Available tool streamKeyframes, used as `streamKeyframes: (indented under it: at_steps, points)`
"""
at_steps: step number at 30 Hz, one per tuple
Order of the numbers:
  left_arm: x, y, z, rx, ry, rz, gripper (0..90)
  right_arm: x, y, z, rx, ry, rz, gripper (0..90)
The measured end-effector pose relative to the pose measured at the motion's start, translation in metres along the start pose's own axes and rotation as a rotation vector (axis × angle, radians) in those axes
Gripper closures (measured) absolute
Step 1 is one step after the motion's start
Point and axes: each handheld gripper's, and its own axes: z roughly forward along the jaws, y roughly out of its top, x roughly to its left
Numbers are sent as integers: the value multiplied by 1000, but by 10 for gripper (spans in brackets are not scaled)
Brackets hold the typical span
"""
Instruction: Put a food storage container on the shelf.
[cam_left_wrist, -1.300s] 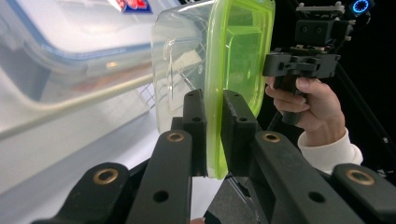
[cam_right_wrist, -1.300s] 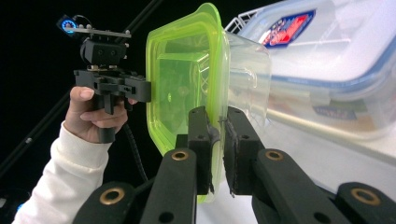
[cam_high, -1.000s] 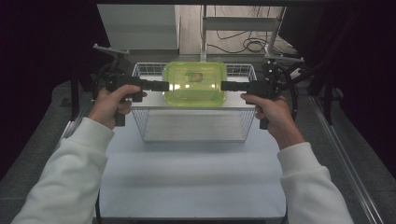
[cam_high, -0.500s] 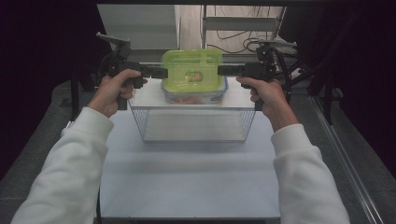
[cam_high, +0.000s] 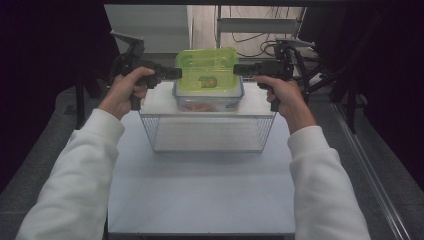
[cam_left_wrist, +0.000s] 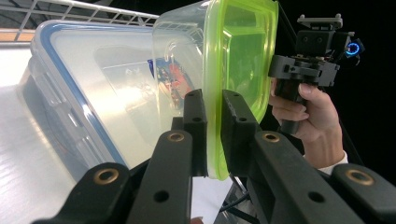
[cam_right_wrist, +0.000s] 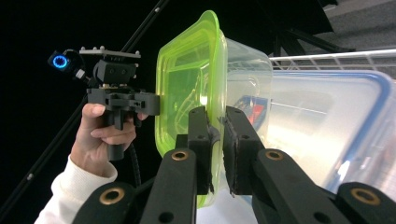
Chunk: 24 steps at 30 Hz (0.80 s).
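**benchrat:** Starting from the person's end in the high view: two white sleeves come up over the white worktop (cam_high: 200, 190), and just past the elbows sits an empty wire basket (cam_high: 207, 132), a bit below and between the two hands. Anyone got a read on the grip?

**clamp_fan:** Yep. The left tongs (cam_high: 175, 74) are pinching the left edge of the green-lidded container (cam_high: 207, 70), and the right tongs (cam_high: 239, 70) are pinching its right edge. So the container hangs straight between the two sets of tongs, held up off everything.

**benchrat:** The left gripper view backs that up. The left tongs (cam_left_wrist: 214, 133) are pressed onto the green lid's rim, one jaw on each side of it, with the clear tub body running off to the far side. Beyond it you can see the other hand wrapped around its gripper.

**clamp_fan:** Same story mirrored in the right gripper view: the right tongs (cam_right_wrist: 217, 144) are clamped on the lid's rim of that container (cam_right_wrist: 196, 84), nearly closed with only the rim between the jaws.

**benchrat:** And directly under the held container, on the far side of the basket, there's a bigger clear box with a blue-edged lid (cam_high: 209, 102). From the tongs it's just below and slightly beyond. Can't tell whether the two boxes touch.

**clamp_fan:** Something reddish shows through the clear walls, too blurry to name. Behind it all: a dark backdrop, with cables lying past the worktop's far edge.
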Motion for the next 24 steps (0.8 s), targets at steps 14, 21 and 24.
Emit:
streamKeyframes:
  at_steps: [14, 21, 24]
  points:
    - [10, 5, 5, -74, -20, -63, 802, -18, 1, 9, -35, -11, 68, 778]
    - [19, 8, 7, -79, -45, -116, 783, -24, 3, 13, -47, -19, 120, 756]
    - [21, 9, 8, -80, -50, -128, 772, -27, 3, 15, -48, -16, 141, 743]
